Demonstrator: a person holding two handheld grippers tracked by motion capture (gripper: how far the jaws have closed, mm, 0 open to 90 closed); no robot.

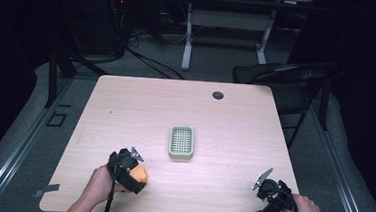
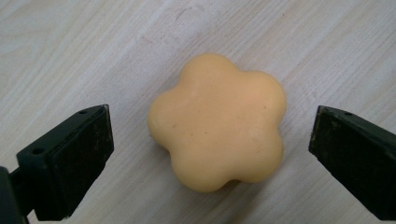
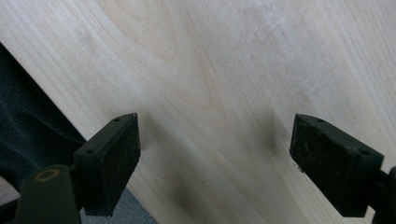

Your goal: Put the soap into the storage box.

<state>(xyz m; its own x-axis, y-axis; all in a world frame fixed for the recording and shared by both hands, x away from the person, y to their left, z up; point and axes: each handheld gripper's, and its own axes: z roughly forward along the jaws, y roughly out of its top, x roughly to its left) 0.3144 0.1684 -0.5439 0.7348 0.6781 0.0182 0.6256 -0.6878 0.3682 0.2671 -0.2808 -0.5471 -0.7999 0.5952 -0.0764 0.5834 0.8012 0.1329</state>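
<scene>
A pale orange, flower-shaped soap-like piece lies flat on the wooden table. My left gripper hangs over it, open, one jaw on each side and neither touching. From the high view the piece peeks out beside the left gripper near the front left of the table. A small pale green slotted tray stands at the table's middle. At the front right, my right gripper is open over bare wood with nothing between its jaws.
A dark round grommet sits near the table's far edge. A black folding chair stands behind the right far corner. In the right gripper view the table's edge runs diagonally, with dark floor beyond it.
</scene>
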